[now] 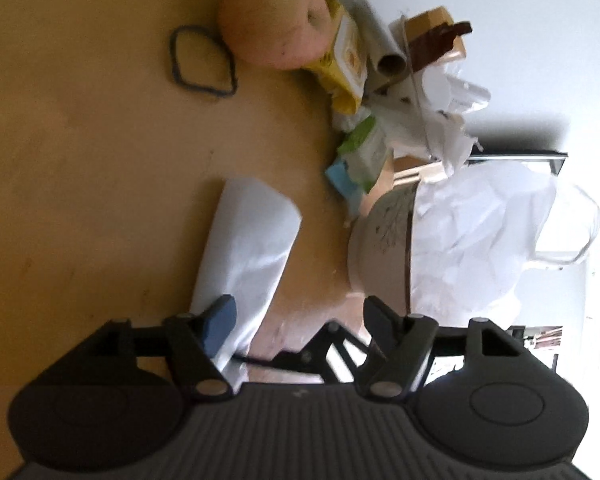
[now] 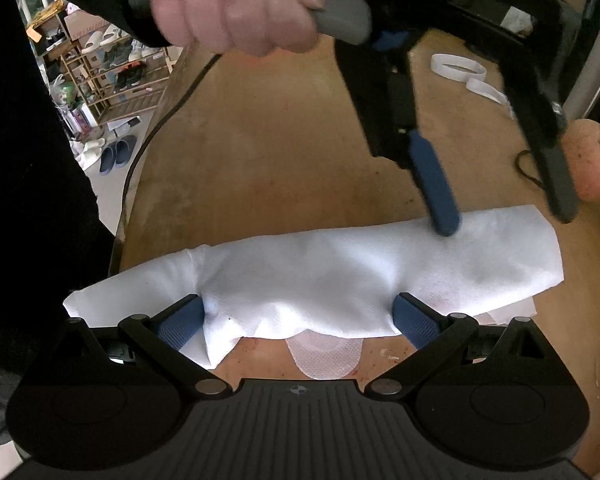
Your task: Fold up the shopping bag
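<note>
2 grippers work one white, non-woven fabric shopping bag, which lies folded into a long strip across the near part of the tan wooden table. Nearest, the right gripper has its jaws spread wide, one blue pad at each side of the strip's near edge, with the cloth bunched between them; whether the pads actually press it I cannot tell, so I read this as steadying, not a firm pinch. A rounded translucent flap pokes out under the strip just in front of this tool. Further along, the left gripper, gripped by a hand, stands apart-jawed over the strip's far end, its blue finger touching or just above the cloth and nothing caught between the jaws. Beyond that end sit a reddish-yellow round fruit, a dark rubber band and a heap of wrappers and crumpled white plastic beside a pale patterned bowl. The risk, as I judge it: with neither tool clamping, the springy fabric may unroll, and a wide sweep of the left tool could drag the strip askew or knock the nearby fruit.
</note>
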`<state>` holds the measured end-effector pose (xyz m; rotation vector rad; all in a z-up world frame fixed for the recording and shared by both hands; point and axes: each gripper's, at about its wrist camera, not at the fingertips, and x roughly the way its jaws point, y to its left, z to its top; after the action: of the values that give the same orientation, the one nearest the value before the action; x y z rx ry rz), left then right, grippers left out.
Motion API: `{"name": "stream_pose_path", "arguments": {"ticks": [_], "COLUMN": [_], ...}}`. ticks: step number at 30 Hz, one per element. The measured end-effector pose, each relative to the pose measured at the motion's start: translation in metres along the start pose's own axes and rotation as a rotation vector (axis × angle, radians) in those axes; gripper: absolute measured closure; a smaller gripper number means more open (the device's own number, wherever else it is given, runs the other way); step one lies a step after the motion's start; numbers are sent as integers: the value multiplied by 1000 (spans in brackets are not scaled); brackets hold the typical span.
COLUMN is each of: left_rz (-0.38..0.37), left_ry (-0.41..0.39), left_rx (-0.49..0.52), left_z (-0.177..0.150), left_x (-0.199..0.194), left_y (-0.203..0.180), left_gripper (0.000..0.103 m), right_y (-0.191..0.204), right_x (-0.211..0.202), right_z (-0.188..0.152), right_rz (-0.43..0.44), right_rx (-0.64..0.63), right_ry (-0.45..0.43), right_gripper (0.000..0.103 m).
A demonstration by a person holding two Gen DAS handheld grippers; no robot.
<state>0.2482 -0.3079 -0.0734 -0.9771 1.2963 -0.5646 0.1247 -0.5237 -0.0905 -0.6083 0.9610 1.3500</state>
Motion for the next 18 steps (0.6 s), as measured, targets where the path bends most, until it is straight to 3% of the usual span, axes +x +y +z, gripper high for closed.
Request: {"name": "stream_pose_path", "arguments": {"ticks": [5, 10, 13, 15, 18], "left_rz": [127, 389, 460, 447, 438], "left_ry": [3, 54, 87, 96, 154], "left_rx": [48, 268, 368, 423, 605], "left_z": [-8, -21, -33, -41, -63], "left_x": [-12, -14, -10, -10, -2], "left_y": [-5, -25, -37, -42, -57], "left_gripper": [26, 25, 25, 26, 39], "right_y": [0, 5, 6, 6, 3], "right_x": [2, 4, 5, 5, 1], "right_z": [3, 1, 0, 0, -2], "right_rz": [0, -2, -2, -2, -1], "right_rx": [-1, -3, -4, -4, -5], "right_ry": [2, -4, -3, -3, -2], "right_gripper": [0, 0, 0, 0, 0]}}
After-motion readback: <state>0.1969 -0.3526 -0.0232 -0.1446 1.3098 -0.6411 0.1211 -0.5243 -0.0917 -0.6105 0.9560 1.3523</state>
